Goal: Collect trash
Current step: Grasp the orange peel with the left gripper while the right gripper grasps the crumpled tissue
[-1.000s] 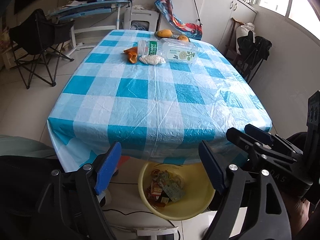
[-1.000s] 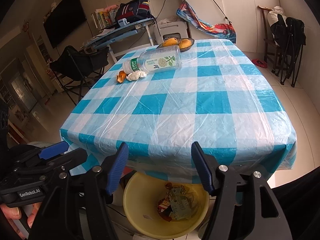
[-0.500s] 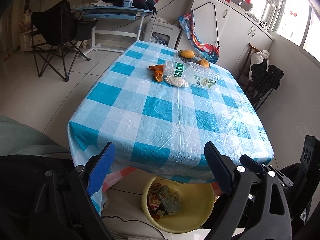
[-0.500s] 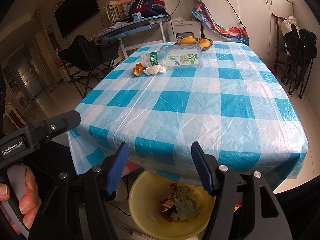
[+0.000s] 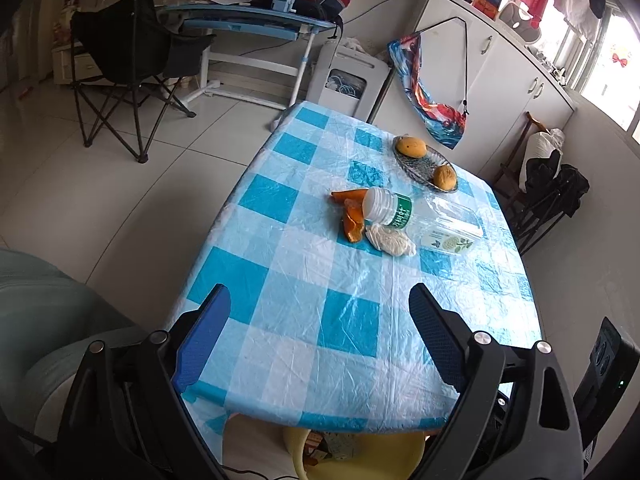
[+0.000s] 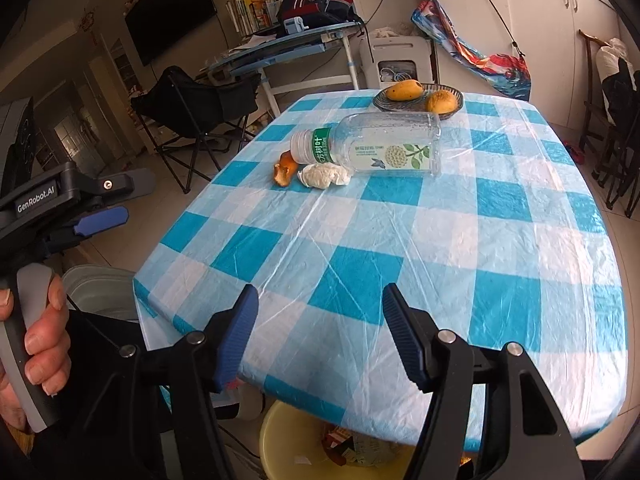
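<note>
On the blue checked table (image 5: 304, 304) (image 6: 400, 240) lie an empty clear plastic bottle (image 5: 424, 220) (image 6: 372, 148), a crumpled white tissue (image 5: 390, 240) (image 6: 324, 175) and orange peel (image 5: 352, 216) (image 6: 285, 168), bunched together at the far side. A yellow basin (image 5: 360, 452) (image 6: 296, 444) holding wrappers stands on the floor under the near table edge. My left gripper (image 5: 316, 332) hangs open over the near edge, nothing between its fingers. My right gripper (image 6: 320, 336) is also open and empty above the near edge. The left gripper (image 6: 96, 220) shows in the right wrist view with a hand on its handle.
A glass fruit dish (image 5: 424, 166) (image 6: 418, 98) with two mangoes sits behind the trash. A black folding chair (image 5: 132, 60) and a desk (image 5: 248, 24) stand on the floor beyond. White cabinets (image 5: 500, 72) line the right wall, with dark chairs (image 5: 548, 196) beside the table.
Both grippers have risen and moved forward over the table edge, so the basin has slid mostly under the table. The left view has swung left and its jaws stand slightly wider.
</note>
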A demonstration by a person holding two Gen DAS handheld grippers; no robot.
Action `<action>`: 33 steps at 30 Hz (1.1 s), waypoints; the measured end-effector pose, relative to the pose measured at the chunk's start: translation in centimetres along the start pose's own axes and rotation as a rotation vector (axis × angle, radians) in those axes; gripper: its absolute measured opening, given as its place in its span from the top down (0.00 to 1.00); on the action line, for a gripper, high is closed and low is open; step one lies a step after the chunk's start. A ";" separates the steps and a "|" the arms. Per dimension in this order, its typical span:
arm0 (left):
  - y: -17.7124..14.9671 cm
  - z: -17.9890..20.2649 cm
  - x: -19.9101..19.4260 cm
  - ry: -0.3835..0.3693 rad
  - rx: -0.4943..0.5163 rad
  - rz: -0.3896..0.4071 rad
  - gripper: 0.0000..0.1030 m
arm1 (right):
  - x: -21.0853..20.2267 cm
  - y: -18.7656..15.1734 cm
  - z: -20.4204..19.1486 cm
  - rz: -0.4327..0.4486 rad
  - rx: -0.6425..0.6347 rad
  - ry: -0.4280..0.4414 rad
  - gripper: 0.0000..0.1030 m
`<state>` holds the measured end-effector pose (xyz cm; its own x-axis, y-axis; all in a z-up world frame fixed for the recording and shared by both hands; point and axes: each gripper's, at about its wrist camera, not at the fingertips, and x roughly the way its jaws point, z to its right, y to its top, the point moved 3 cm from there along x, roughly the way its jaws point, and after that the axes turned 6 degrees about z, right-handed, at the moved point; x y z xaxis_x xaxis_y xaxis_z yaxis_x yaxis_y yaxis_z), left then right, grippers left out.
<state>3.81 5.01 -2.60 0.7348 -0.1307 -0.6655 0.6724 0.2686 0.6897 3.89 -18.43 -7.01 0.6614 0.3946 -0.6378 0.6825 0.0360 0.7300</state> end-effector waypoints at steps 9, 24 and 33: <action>1.4 -0.4 3.8 0.058 0.003 -0.038 0.16 | 5.8 4.3 -0.6 -0.018 -0.088 0.042 0.53; 4.2 2.1 12.0 0.118 0.088 -0.117 0.16 | 11.7 7.3 0.7 -0.065 -0.062 0.047 0.53; 4.9 2.3 13.9 0.116 0.051 -0.110 0.16 | 12.9 7.7 -0.2 -0.094 -0.139 0.034 0.69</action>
<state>17.52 2.31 -7.85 0.6435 -0.0449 -0.7642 0.7540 0.2094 0.6226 17.61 -12.91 -9.62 0.5847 0.4138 -0.6977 0.6892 0.2002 0.6963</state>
